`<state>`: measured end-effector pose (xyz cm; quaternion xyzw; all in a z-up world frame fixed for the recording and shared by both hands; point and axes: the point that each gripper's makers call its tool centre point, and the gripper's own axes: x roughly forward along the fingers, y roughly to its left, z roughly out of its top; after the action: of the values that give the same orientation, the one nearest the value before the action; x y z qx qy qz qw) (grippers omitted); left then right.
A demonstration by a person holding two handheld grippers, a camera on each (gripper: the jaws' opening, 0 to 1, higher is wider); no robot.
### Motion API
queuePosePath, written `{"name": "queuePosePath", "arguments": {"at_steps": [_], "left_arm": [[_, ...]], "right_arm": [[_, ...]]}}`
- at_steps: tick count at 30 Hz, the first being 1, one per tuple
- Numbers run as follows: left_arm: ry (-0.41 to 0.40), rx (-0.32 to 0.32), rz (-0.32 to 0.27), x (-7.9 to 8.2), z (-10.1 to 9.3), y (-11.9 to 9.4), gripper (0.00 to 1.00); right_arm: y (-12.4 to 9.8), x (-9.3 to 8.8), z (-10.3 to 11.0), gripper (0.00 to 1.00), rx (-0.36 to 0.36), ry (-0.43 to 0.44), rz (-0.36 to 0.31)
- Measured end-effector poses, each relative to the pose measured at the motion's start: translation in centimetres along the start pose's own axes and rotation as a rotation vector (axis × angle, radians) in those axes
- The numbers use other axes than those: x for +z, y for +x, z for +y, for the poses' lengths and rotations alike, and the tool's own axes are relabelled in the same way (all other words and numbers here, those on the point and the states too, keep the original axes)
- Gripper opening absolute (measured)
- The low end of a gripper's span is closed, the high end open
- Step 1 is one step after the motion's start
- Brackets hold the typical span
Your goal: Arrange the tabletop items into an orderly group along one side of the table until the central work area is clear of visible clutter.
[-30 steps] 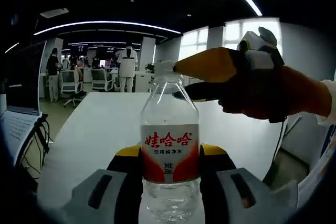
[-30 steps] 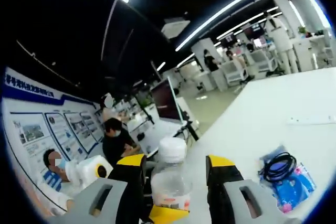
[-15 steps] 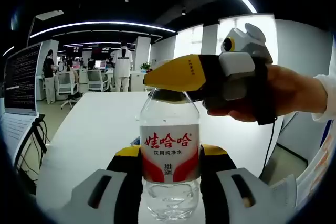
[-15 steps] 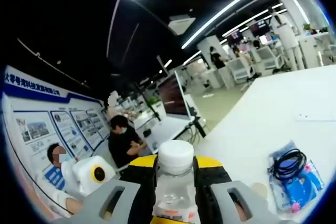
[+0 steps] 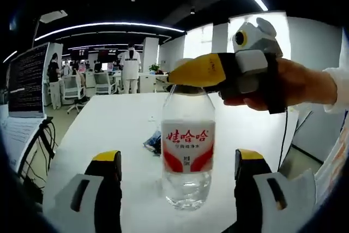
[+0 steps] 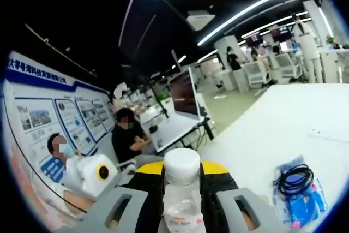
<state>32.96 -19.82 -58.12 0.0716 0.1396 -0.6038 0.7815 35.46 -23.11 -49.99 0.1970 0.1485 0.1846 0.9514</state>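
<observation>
In the left gripper view, a monitor [image 5: 24, 83] stands at the far left, beside a white table [image 5: 109, 129]. The left gripper [image 5: 178, 174] has its jaws spread wide, clear of a bottle [image 5: 187, 148] standing upright between them near the table's middle. The bottle is nearly empty, a little water at its base. Behind it lies a blue packet [image 5: 153, 142]. From the right, the right gripper [image 5: 180, 76] is clamped on the bottle's neck.

In the right gripper view, the bottle's white cap [image 6: 181, 163] sits between the closed jaws; a packet holding a black cable [image 6: 295, 180] lies right. Judged from this, tidying is only begun: bottle and packet both remain mid-table.
</observation>
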Motion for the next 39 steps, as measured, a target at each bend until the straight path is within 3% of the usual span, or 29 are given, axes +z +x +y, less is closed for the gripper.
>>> {"name": "queuePosePath", "arguments": {"at_steps": [3, 6, 13, 15, 18, 19, 21, 25, 32, 39], "left_arm": [[0.042, 0.022, 0.005, -1.3, 0.4, -1.0, 0.83], [0.071, 0.021, 0.016, -2.9, 0.3, -1.8, 0.89], [0.039, 0.027, 0.026, -5.2, 0.4, -2.3, 0.95], [0.046, 0.047, 0.032, -5.8, 0.6, -2.3, 0.95], [0.121, 0.116, 0.040, -6.6, 1.4, -2.5, 0.91], [0.155, 0.120, 0.049, -6.5, 1.4, -2.4, 0.89], [0.182, 0.120, 0.005, -5.8, 1.2, -2.4, 0.86], [0.113, 0.093, 0.042, -6.7, 1.0, -2.3, 0.84], [0.118, 0.103, 0.049, -7.0, 1.3, -2.1, 0.83], [0.133, 0.094, 0.108, -8.1, 1.1, -2.0, 0.78]], "right_arm": [[0.1, 0.3, -0.6, 0.21, 0.002, -0.010, 0.002], [0.1, 0.5, -1.3, 0.21, -0.003, -0.019, 0.009], [0.5, 1.7, -2.3, 0.22, 0.006, -0.069, 0.015], [0.8, 1.9, -2.5, 0.22, 0.017, -0.098, 0.021], [1.3, 2.4, -3.2, 0.22, 0.023, -0.109, 0.017], [1.5, 2.5, -3.4, 0.22, 0.024, -0.112, 0.019], [1.9, 2.6, -3.6, 0.22, 0.027, -0.129, 0.031], [2.7, 2.9, -4.1, 0.22, 0.034, -0.160, 0.043], [4.7, 3.1, -5.9, 0.22, 0.054, -0.189, 0.061], [6.5, 2.5, -7.4, 0.22, 0.060, -0.222, 0.105]]}}
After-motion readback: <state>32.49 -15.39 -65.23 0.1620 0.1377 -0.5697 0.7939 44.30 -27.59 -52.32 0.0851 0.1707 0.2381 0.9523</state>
